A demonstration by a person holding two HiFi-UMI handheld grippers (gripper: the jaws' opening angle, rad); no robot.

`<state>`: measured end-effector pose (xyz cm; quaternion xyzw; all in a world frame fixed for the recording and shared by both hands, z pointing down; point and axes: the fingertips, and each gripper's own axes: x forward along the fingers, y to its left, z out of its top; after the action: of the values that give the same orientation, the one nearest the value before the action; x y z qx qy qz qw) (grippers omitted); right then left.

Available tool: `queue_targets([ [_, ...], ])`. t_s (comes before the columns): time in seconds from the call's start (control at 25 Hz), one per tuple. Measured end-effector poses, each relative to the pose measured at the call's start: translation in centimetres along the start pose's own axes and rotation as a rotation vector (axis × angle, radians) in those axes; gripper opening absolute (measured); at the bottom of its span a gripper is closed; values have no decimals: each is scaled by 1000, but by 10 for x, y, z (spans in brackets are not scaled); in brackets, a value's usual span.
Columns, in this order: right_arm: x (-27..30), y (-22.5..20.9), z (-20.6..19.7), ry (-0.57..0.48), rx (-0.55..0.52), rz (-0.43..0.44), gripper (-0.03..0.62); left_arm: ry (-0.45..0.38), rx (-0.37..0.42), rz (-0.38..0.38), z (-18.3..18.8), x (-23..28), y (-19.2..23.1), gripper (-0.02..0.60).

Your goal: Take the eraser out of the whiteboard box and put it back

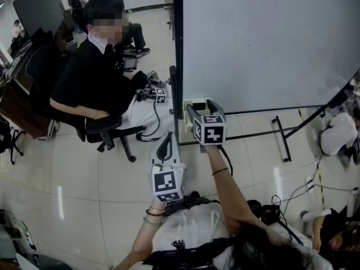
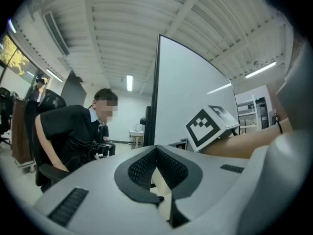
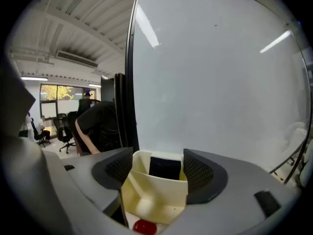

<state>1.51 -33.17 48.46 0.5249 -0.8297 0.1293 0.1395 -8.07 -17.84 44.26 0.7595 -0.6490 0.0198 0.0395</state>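
The whiteboard [image 1: 264,44] stands upright, and a cream box [image 1: 185,103] hangs at its lower left corner. In the right gripper view the box [image 3: 156,190] sits between the two jaws, with a dark eraser [image 3: 165,168] standing inside at its back. My right gripper [image 3: 159,156] is open, its pads on either side of the box's top and apart from the eraser. From the head view, the right gripper [image 1: 200,107] hovers over the box. My left gripper [image 1: 167,136] hangs lower and to the left. It is shut and holds nothing, as the left gripper view [image 2: 156,150] shows.
A person in black sits on an office chair [image 1: 104,125] left of the board. Another marker cube and cables [image 1: 159,96] lie by the board's foot. The stand's legs [image 1: 281,136] cross the floor on the right. A small red object [image 3: 144,226] lies below the box.
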Motion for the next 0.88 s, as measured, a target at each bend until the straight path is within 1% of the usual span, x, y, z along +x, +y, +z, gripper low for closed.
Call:
queue_targets([
  [0.12,9,-8,-9,68,-31,-51,334,-16,-3,-24,8,-2,-1,5],
  [0.16,11,-11,-10,89,-30,-64,325,-16,-3,-24,9,-3,1,5],
  [0.32,19,-20,-22,213,2,-107,325,-11,-6,-11,6,-4,10,5],
  [0.4,24,-19,-18,243,0,-113,324,-11,-13,-9,6,-4,12,5],
  [0.52,26,-17,-5,224,-39,-151,307,-11,-16,-10,5,-4,13,5],
  [0.6,22,-22,-5,208,-66,-164,271,-14,-13,-17,5,-4,12,5],
  [0.76,14,-23,-10,136,-27,-109,272,-15,-10,-30,6,-7,10,5],
  [0.88,-5,-18,10,38,-40,-76,272,-17,-12,-31,7,-9,11,5],
])
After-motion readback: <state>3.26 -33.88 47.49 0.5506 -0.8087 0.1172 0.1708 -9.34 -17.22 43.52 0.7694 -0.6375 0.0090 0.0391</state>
